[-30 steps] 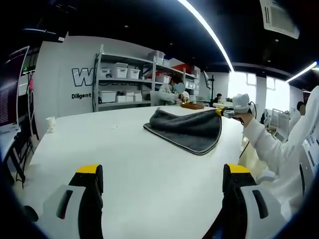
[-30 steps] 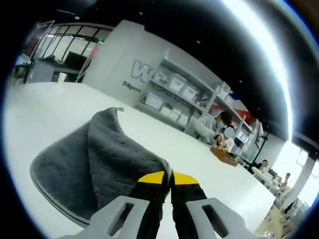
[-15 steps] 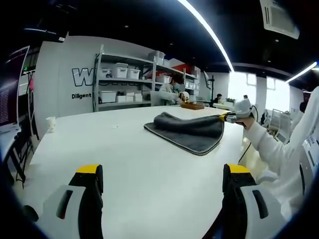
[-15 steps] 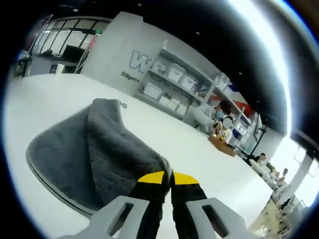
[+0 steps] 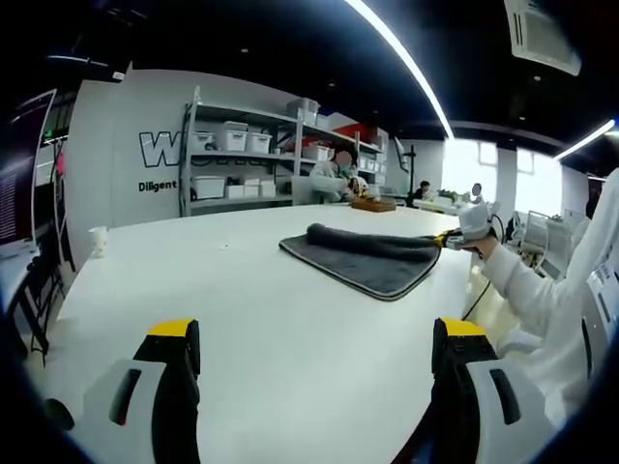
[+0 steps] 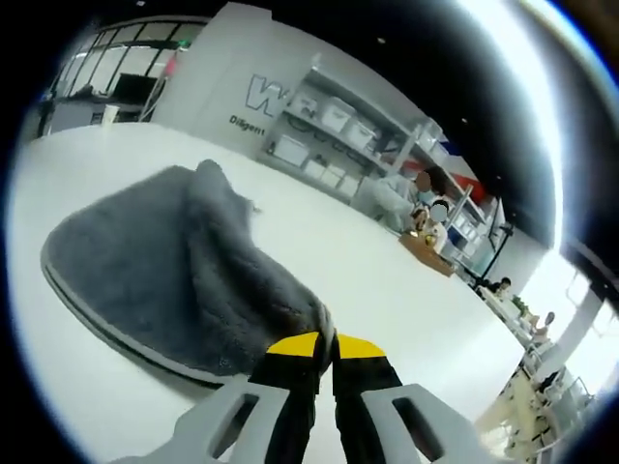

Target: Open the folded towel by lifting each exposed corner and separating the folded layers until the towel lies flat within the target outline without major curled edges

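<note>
The grey towel (image 5: 368, 259) lies on the white bench (image 5: 242, 309), partly unfolded, with a rolled ridge of cloth along its far side. The right hand-held gripper (image 6: 325, 345) has its yellow-tipped jaws pressed together on the towel's near corner, holding that corner low over the bench. The left hand-held gripper (image 5: 314, 343) hovers well apart from the towel, jaws spread wide and holding nothing. Shelves with white boxes (image 5: 237, 164) stand against the far wall.

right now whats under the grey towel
The grey towel lies on the white table. The right gripper, shut on one corner, holds a top layer over a lower towel layer. The table beneath, and any outline on it, is covered.
</note>
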